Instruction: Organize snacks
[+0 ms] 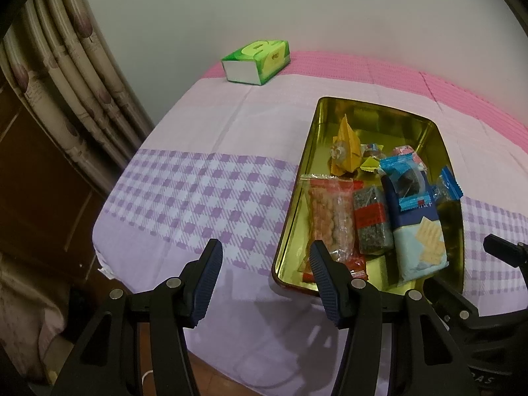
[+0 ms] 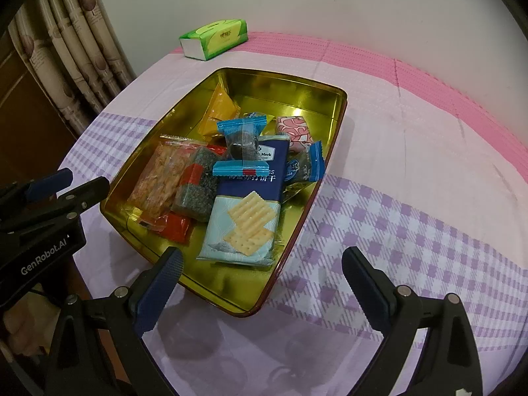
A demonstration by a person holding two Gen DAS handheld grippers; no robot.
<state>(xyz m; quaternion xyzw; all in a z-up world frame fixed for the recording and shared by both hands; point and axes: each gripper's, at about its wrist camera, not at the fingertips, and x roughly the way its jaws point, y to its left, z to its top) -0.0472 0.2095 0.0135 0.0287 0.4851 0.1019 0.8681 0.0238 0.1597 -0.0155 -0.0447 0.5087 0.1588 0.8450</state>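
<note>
A gold metal tin [image 1: 379,109] [image 2: 280,81] sits on the purple-checked tablecloth and holds several snacks. Among them are a blue cracker pack [image 1: 419,244] [image 2: 246,217], a clear bag of orange snacks [image 1: 331,217] [image 2: 158,178], a dark seaweed-like bar [image 1: 371,219] [image 2: 194,188], a yellow packet [image 1: 346,142] [image 2: 219,110], blue-wrapped candies [image 1: 407,178] [image 2: 242,145] and a pink candy [image 2: 293,128]. My left gripper [image 1: 264,254] is open and empty over the cloth at the tin's near left corner. My right gripper [image 2: 264,264] is open and empty at the tin's near edge.
A green tissue box [image 1: 255,62] [image 2: 214,38] stands at the back of the table by the white wall. Curtains [image 1: 66,76] hang on the left past the table's edge. The left gripper body [image 2: 43,211] shows at the left of the right wrist view.
</note>
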